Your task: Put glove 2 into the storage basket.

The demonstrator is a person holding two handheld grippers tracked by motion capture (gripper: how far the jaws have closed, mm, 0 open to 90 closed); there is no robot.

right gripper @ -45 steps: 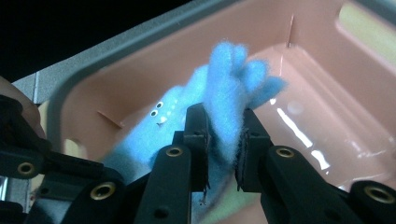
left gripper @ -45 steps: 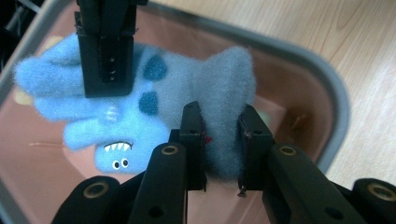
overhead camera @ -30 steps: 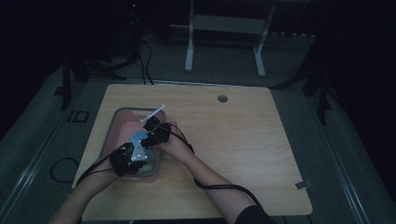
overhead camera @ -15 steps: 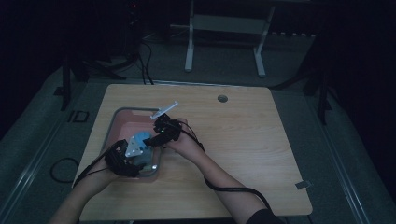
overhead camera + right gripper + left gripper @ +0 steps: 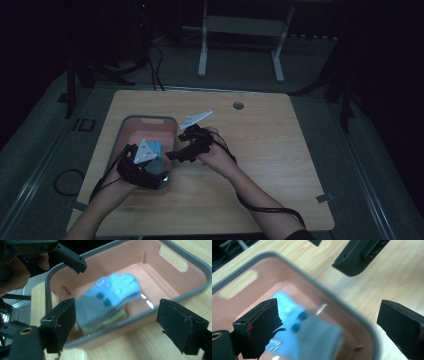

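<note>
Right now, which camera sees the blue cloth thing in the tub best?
The right gripper view: the blue cloth lies whole inside the pink tub. The left gripper view shows it cut off and blurred; the high view shows a small patch.

The shallow plastic bin (image 5: 197, 287) is salmon pink inside with a grey rim. The folded cloth (image 5: 110, 300) in it is light blue with darker blue dots, grey at one end, over a pale green layer. The wooden desk (image 5: 280, 150) is light, with fine grain. Both hand-held grippers' jaws are black.
</note>
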